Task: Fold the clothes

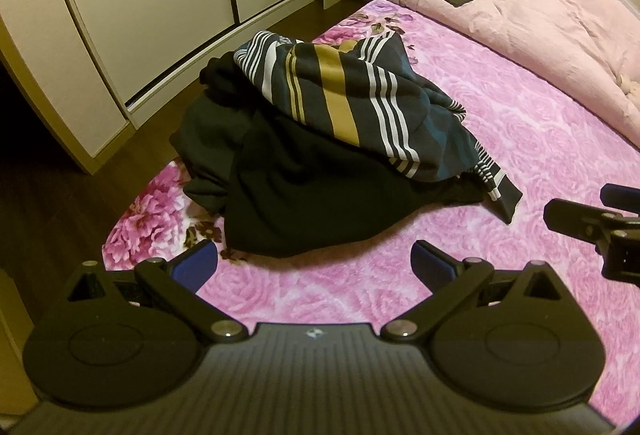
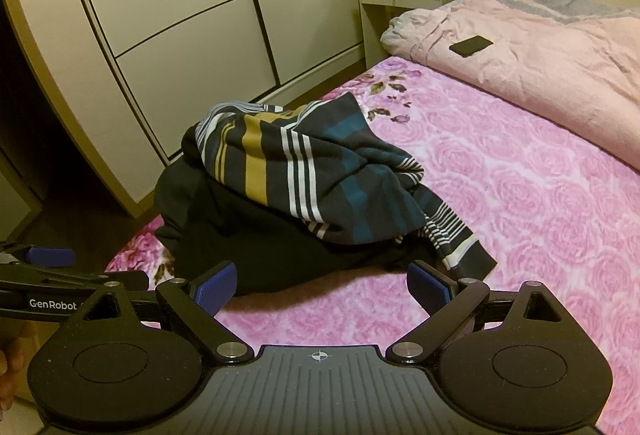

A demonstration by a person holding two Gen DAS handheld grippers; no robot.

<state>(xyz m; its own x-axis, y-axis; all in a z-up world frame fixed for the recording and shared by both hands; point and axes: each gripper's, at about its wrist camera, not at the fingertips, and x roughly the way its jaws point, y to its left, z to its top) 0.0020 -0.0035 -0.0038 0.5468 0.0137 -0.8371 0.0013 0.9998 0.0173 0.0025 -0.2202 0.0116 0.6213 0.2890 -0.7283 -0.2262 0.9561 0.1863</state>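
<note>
Left gripper [image 1: 314, 265] and right gripper [image 2: 320, 285] held wide apart, empty; striped garment [image 1: 352, 103] heaped on black garment [image 1: 304, 195], pink floral blanket [image 1: 520, 163] beneath.

My left wrist view looks forward and down along the left gripper [image 1: 314, 263] at the clothes pile [image 1: 320, 151], close, from the bed's near edge. Right wrist view faces the same way along the right gripper [image 2: 320, 285], just beside it. Both share the pile, pink bedspread [image 1: 500, 243], wardrobe [image 1: 152, 15] and folded duvet [image 1: 540, 19]. Each view catches the other gripper at its edge.
</note>
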